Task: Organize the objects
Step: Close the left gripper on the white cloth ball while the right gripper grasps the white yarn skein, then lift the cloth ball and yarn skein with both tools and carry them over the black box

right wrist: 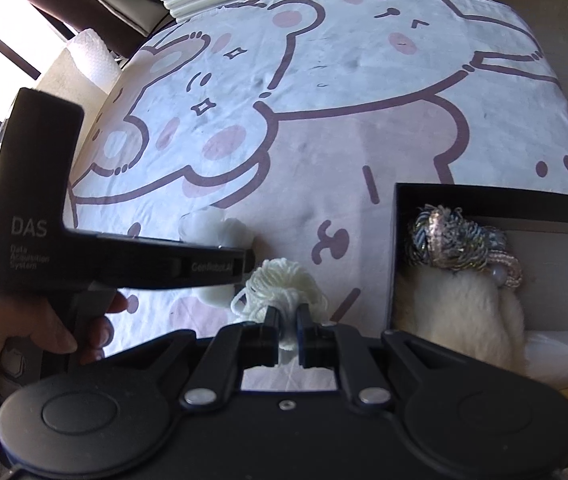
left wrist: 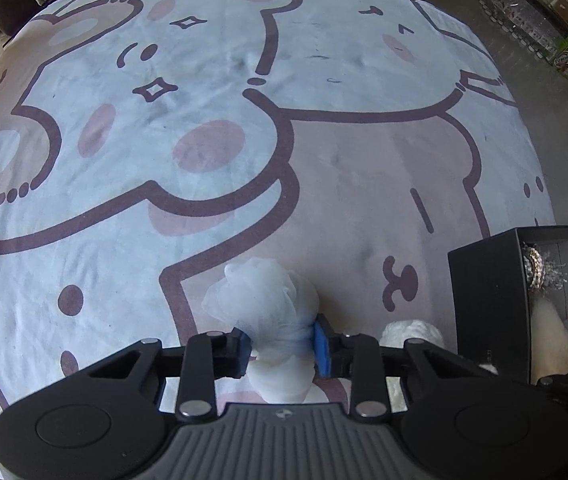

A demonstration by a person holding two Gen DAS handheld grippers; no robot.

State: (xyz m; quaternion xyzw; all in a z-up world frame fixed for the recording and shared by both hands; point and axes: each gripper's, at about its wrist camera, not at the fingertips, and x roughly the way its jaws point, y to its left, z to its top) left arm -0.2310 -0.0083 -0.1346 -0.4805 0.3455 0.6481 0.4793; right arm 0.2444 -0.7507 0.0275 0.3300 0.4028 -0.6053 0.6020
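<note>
Left wrist view: left tongs (left wrist: 282, 346) are pinching a soft white mesh pouf (left wrist: 262, 300); right tongs (right wrist: 287, 330) are gripping what is probably a light yarn bundle (right wrist: 284, 286) near the black box (right wrist: 397, 240).

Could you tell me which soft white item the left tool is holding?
The gauzy mesh puff, not the stringy yarn pompom, which the right tool grips.

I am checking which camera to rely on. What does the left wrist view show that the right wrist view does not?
Only the left wrist view shows the left gripper closed on the white mesh bundle.

Only the right wrist view shows the right gripper closed on the white yarn pom-pom, and the person's left hand.

Both show the cartoon-print cloth and the black box holding a sparkly scrunchie.
</note>
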